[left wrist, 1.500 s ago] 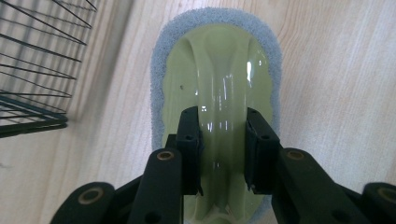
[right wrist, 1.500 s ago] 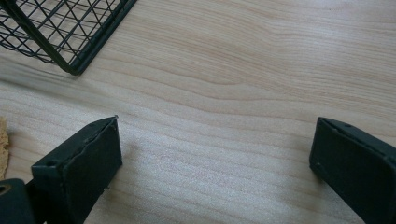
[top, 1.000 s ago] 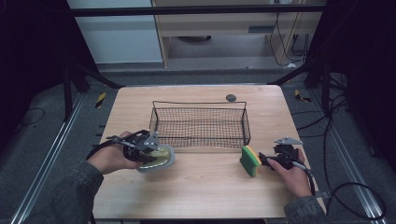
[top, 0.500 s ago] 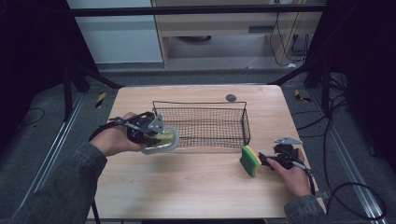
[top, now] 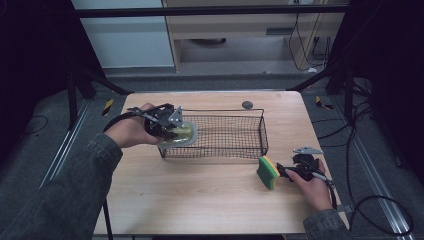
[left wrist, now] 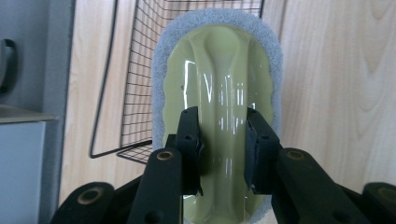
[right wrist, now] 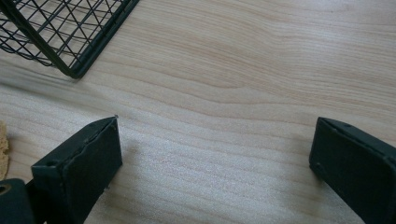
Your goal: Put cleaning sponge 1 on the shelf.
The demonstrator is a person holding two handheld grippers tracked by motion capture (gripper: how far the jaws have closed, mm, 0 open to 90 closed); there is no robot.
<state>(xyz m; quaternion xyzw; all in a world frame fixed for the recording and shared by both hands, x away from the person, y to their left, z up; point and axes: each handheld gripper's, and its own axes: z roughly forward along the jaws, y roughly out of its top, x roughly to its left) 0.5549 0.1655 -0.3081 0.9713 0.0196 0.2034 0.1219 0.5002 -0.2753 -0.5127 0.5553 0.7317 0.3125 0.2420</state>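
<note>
**Ana:** Scrubber (top: 181, 133) first. Where is it?

**Ben:** Held in the left claw (top: 170, 125), lifted off the table (top: 200, 200) at the left end of the wire basket (top: 225, 135). From above it overlaps the basket's left rim. In the left gripper view (left wrist: 223, 140) the two black pads clamp the raised ridge of its glossy olive-green top, one on each side, so the claw is closed firmly on that handle. A grey scouring pad rims the green body all round.

**Ana:** And the basket behind it?

**Ben:** Black wire mesh, rectangular, standing on the wooden table; its corner shows past the scrubber in the left gripper view.

**Ana:** Right side?

**Ben:** The right claw (top: 281, 171) lies low near the table's right edge, in the person's hand, pointing at a green and yellow sponge (top: 268, 172) that stands on its edge just in front of it. In the right gripper view (right wrist: 215, 154) the jaws stand wide apart with bare wood between them, gripping nothing; a corner of the basket sits at upper left.

**Ana:** Anything else on the table?

**Ben:** A small dark round object (top: 247, 104) beyond the basket, near the far edge.
</note>
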